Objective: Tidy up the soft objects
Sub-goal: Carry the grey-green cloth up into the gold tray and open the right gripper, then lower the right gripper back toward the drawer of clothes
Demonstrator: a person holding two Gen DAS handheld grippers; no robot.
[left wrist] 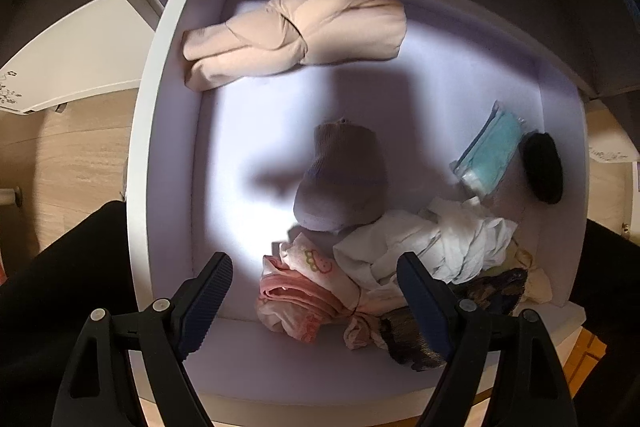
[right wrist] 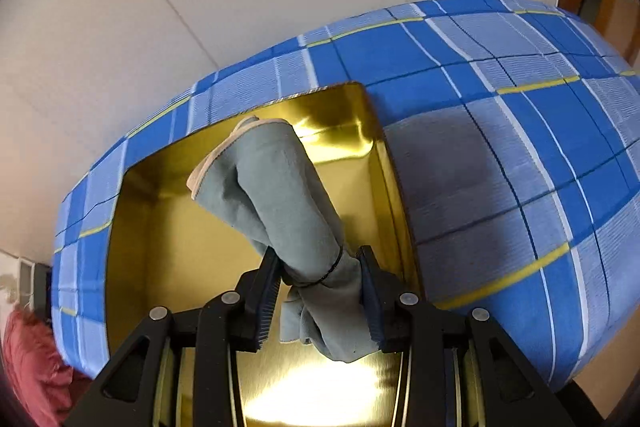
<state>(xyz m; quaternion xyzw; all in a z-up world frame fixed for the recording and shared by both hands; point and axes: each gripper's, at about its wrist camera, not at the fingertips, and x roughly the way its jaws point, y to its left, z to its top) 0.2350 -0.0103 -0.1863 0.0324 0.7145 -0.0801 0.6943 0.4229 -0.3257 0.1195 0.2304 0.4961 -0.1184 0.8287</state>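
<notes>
Looking straight down into one white drawer (left wrist: 140, 155), left to right. Lying along the far-left wall: one peach rolled bundle (left wrist: 296, 31). Sitting mid-floor in shadow: one greyish sock-like bundle (left wrist: 340, 179), colour hard to judge. Piling near the front: one pink printed cloth (left wrist: 308, 287), tied with a thin band; one crumpled white cloth (left wrist: 432, 243); one dark patterned piece (left wrist: 416, 343), half covered and hard to identify. Leaning at the right wall: one teal packet (left wrist: 490, 155) and one black oval item (left wrist: 544, 167), unclear what. Hanging above the pile: left gripper (left wrist: 316, 299), jaws standing wide apart, grasping nothing.

Turning to the right wrist view: one gold tin box (right wrist: 148, 227) sitting on one blue plaid bedspread (right wrist: 520, 131), its near end cut off by the frame. Clamping on one grey rolled cloth (right wrist: 276, 195): right gripper (right wrist: 320, 291), both pads pressing the roll just below its black band. Sticking out over the tin's inside, the roll's tan-edged far end; whether touching the tin's floor, impossible to tell. Showing at bottom left: one red fabric lump (right wrist: 36, 367), mostly cut off.
</notes>
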